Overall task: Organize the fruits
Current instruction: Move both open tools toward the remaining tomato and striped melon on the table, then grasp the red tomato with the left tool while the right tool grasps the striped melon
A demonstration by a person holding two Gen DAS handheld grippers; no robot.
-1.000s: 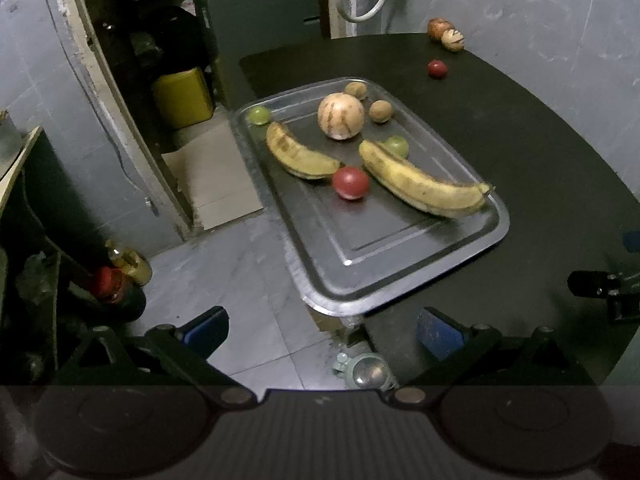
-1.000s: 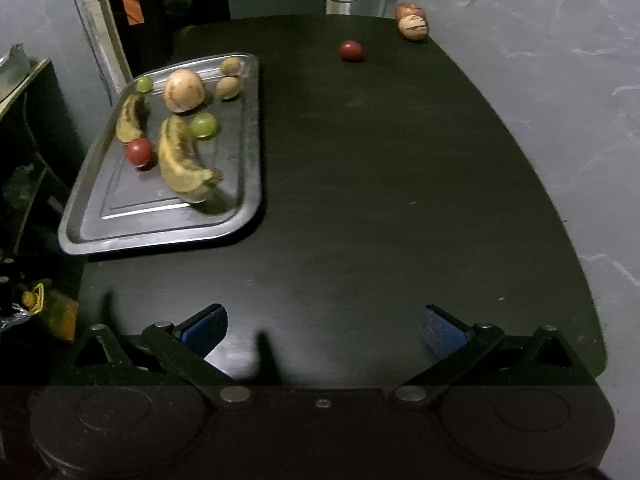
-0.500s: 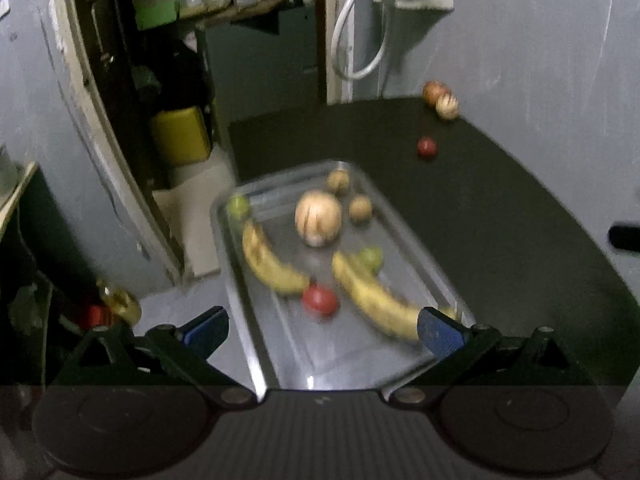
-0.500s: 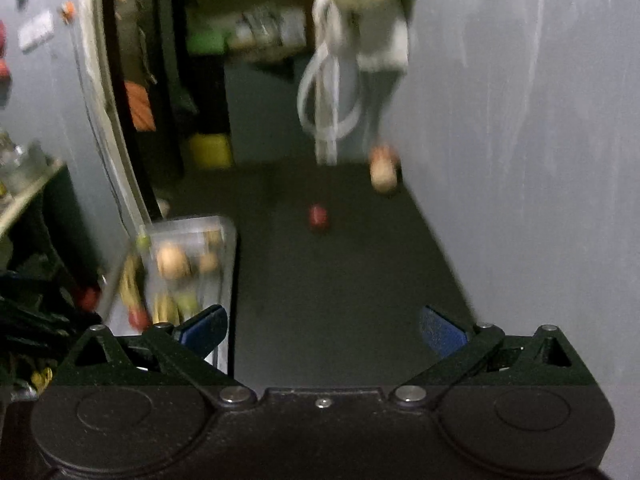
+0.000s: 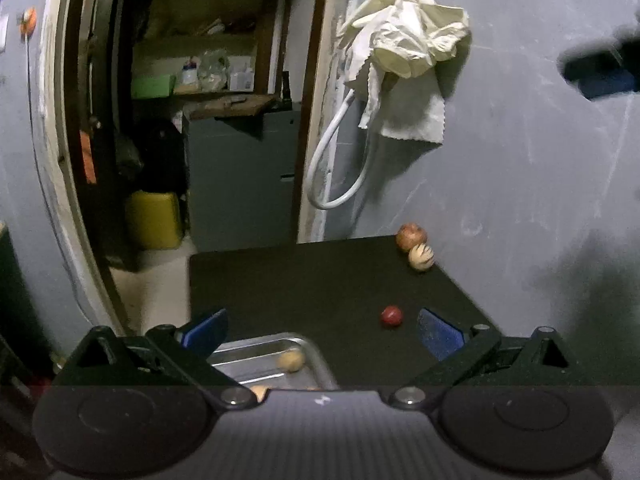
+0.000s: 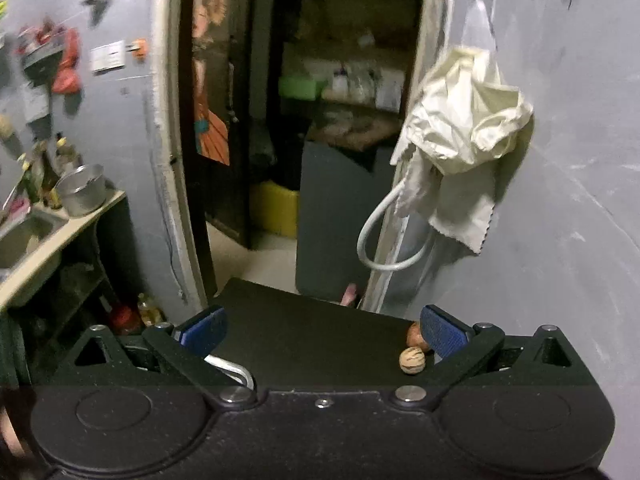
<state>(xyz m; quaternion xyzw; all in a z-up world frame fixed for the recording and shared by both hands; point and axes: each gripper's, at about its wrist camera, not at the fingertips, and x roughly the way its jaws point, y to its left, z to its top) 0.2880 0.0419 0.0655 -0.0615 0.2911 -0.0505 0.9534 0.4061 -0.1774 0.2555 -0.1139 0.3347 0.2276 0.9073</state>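
Observation:
In the left wrist view the far corner of the metal tray (image 5: 288,340) shows low between the fingers, with a small tan fruit (image 5: 291,360) in it. On the black table (image 5: 300,280) beyond lie a small red fruit (image 5: 391,316), a striped tan fruit (image 5: 421,257) and a reddish fruit (image 5: 411,236) at the far right edge. My left gripper (image 5: 320,330) is open and empty, raised above the tray. My right gripper (image 6: 320,330) is open and empty; the striped fruit (image 6: 412,361) and reddish fruit (image 6: 414,335) sit by its right finger. The tray's rim (image 6: 236,369) shows low left.
A grey wall (image 5: 520,160) stands right of the table with a pale cloth (image 5: 404,48) and white hose (image 5: 340,160) hanging on it. An open doorway with a yellow can (image 5: 154,220) lies behind. A counter with a metal pot (image 6: 82,194) is at the left.
Both grippers have tilted up and lifted. The tray and its fruits slid down, mostly out of both views; the wall, cloth and doorway came into view. Both stay open.

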